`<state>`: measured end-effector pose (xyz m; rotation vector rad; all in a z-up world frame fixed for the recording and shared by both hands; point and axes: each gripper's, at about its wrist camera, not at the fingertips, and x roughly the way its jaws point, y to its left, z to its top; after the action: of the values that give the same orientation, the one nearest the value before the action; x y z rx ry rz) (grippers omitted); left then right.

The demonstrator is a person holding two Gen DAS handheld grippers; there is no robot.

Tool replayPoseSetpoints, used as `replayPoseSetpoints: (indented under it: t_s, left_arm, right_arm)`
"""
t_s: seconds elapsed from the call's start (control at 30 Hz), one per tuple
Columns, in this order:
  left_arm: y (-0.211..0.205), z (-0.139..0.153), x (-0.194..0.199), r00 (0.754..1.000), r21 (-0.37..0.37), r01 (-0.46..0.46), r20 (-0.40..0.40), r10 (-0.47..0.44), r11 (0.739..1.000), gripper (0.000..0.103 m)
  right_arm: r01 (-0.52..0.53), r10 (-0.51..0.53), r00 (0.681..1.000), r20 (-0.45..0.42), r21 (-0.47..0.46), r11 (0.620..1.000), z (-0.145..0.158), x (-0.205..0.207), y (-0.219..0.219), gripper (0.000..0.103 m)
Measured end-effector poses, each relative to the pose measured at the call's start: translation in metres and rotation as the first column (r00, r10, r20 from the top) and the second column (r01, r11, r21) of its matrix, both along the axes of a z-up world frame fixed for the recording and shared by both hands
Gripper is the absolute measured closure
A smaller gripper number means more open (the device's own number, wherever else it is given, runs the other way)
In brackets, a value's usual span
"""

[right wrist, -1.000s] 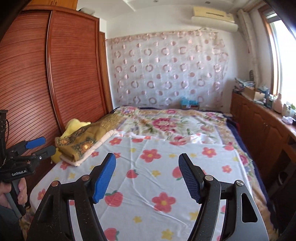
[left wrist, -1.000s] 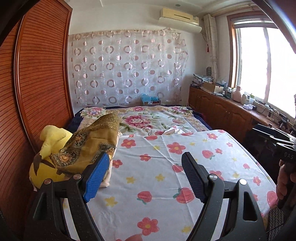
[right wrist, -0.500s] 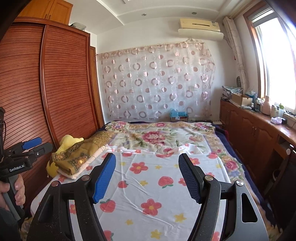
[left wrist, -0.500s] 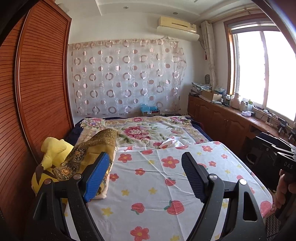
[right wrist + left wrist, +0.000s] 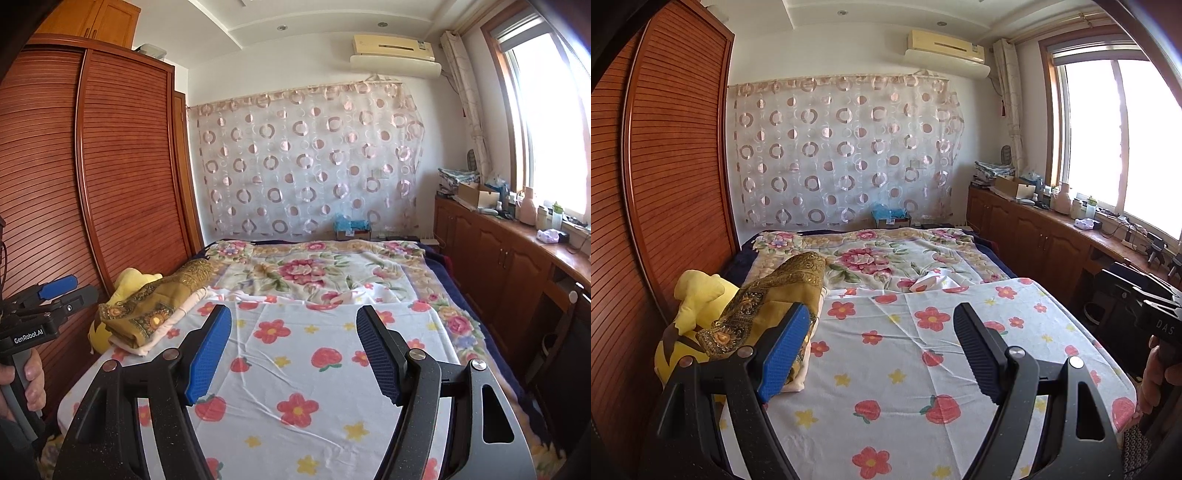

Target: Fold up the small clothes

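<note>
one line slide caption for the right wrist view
Open right gripper above flowered bedsheet, folded gold cloth at left.

You can read "GenRobot.AI" on the left hand-held gripper beside the wardrobe, and "DAS" on the right hand-held gripper.

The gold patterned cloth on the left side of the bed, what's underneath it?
Under the gold patterned cloth lies folded cream fabric, its edge showing along the front. A yellow plush toy sits behind, partly covered. Anything deeper in the pile is hidden.
</note>
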<state>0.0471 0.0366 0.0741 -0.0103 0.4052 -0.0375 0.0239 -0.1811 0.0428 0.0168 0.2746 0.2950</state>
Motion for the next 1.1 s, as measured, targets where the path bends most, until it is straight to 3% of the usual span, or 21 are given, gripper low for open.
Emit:
replayPoseSetpoints:
  t_s: [1.1]
  left_arm:
    - [0.0002, 0.0002, -0.0006, 1.0, 0.001, 0.002, 0.002, -0.002, 1.0, 0.022]
  right_arm:
    - [-0.003, 0.003, 1.0, -0.008, -0.001, 1.0, 0.0029, 0.0029, -0.0096, 0.031]
